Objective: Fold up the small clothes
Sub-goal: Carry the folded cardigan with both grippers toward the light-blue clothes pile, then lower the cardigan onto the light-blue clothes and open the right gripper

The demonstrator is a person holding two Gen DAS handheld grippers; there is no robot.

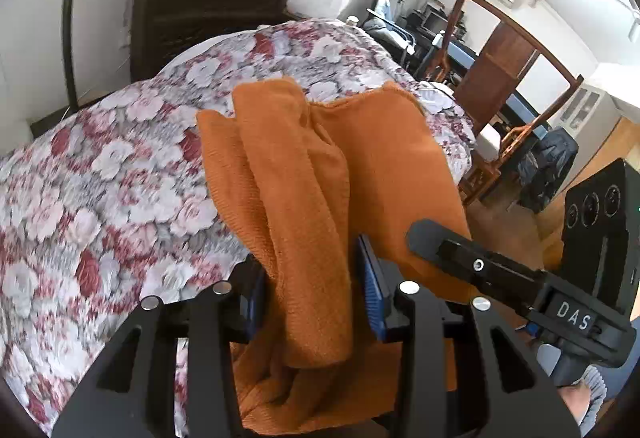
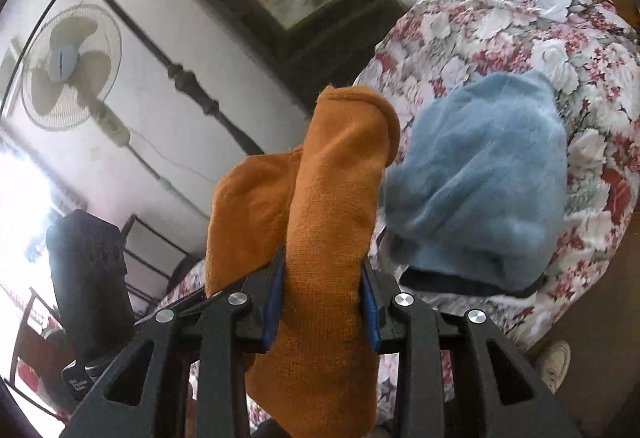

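- Bed (image 1: 100, 174): floral cover, serving as the folding surface.
- Orange garment (image 1: 304, 198): lifted over the bed's near edge, held between both claws, probably to spread it.
- Blue garment (image 2: 480, 182): bunched near the bed's edge, waiting.
- Left claw (image 1: 312, 294), right claw (image 2: 324, 298): each clamped on orange cloth.

A home bedroom: floral bedspread (image 1: 120, 166), pedestal fan (image 2: 68, 66).

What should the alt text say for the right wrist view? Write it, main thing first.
The right gripper clamps a bunched orange cloth between its blue pads, held above a floral bedspread. A fuzzy blue garment lies on the bed to the right; a standing fan is at left.
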